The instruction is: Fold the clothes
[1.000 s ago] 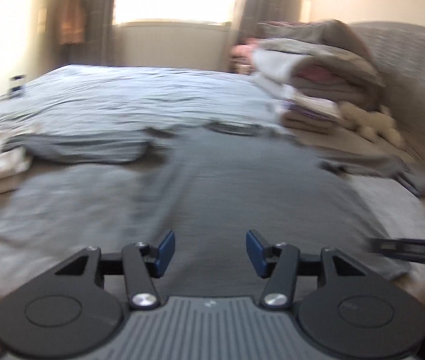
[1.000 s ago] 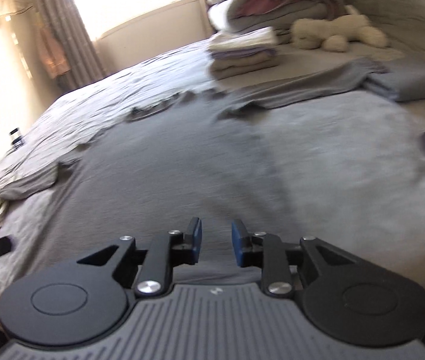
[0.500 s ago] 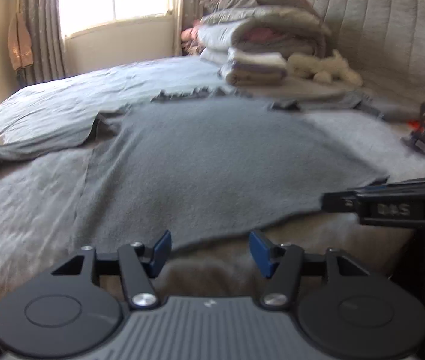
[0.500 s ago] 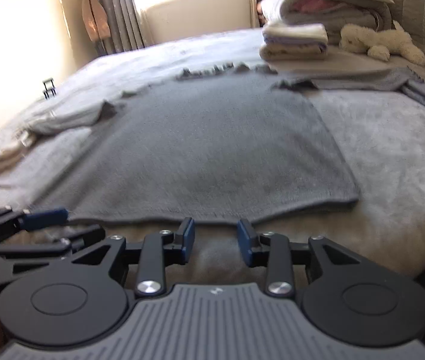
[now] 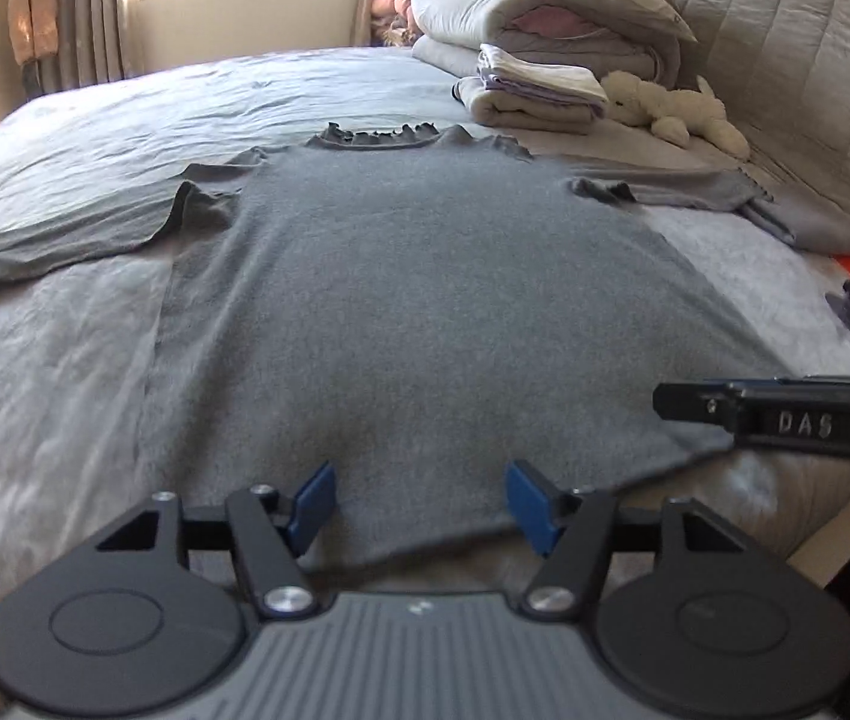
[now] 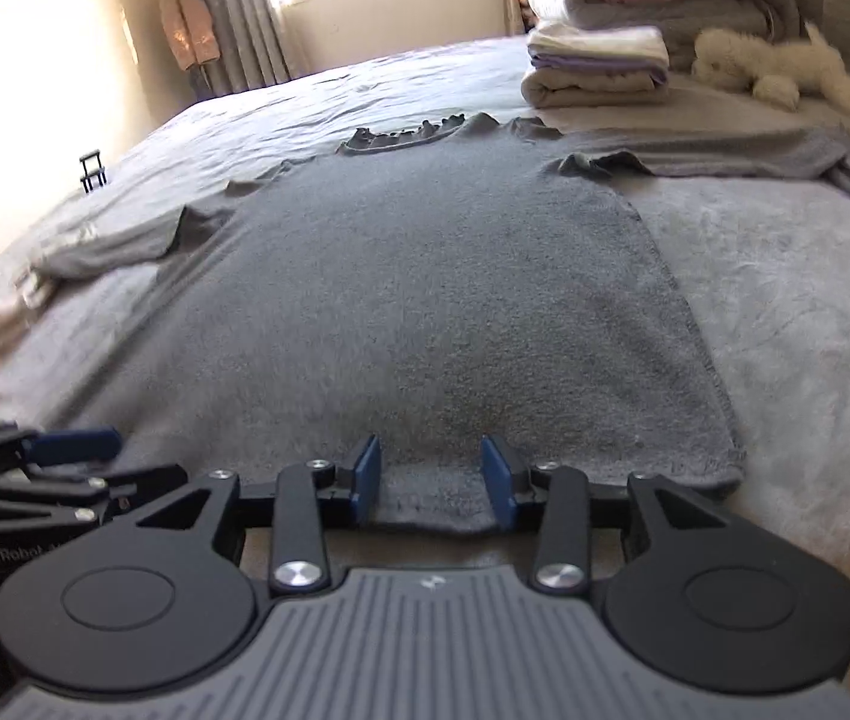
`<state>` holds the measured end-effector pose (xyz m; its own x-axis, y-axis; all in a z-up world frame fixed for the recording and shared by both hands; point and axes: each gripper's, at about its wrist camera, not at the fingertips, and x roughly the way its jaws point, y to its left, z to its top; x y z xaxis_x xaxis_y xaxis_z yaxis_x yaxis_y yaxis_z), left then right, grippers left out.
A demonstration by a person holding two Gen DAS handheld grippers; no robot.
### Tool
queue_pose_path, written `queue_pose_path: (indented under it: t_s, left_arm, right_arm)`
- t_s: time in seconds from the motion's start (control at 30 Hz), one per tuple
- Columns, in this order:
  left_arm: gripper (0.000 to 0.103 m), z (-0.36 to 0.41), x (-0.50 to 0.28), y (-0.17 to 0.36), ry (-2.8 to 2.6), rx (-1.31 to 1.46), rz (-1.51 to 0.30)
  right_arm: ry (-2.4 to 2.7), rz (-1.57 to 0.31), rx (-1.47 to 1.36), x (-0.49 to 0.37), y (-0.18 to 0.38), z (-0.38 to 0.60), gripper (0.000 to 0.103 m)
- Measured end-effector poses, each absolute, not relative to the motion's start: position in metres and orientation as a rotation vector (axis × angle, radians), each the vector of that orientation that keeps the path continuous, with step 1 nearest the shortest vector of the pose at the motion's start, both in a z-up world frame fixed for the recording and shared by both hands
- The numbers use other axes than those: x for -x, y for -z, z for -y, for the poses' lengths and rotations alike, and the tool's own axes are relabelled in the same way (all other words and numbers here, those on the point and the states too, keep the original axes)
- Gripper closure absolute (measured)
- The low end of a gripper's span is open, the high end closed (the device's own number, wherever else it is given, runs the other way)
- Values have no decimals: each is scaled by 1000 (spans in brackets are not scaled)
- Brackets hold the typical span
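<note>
Both tongs, left (image 5: pixel 419 501) and right (image 6: pixel 431 489), are opening over the sweater (image 5: pixel 425 312) hem, gripping nothing; closing shallow could catch one layer only.

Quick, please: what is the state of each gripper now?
Left gripper: open, fingers opening, holding nothing; grey shirt hem between them.
Right gripper: open, opening, shirt hem between, ungripped.

Two wrist fisheyes, low at the bed's (image 5: pixel 35 396) foot edge, facing the headboard (image 5: pixel 797 60), sharing the grey sweater (image 5: pixel 413 312)
</note>
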<state>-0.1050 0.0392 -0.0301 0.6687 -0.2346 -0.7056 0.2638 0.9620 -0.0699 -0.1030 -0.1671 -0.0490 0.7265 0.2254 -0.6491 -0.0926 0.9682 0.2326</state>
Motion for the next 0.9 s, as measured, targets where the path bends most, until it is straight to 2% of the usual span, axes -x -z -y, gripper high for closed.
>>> queue_pose_path:
  t_s: [0.17,0.43,0.9]
  left_arm:
    - [29,-35,69,4,321,-67,-748]
    - [28,-17,-9,-15,358,-82,-705]
    - [24,-5,-89,26,287,99,-707]
  right_arm:
    - [-142,-735,-281,66,29,192,61]
    - [-25,-688,-261,-7,13,247,59]
    - [300,-664,-490,-87,40,369,59]
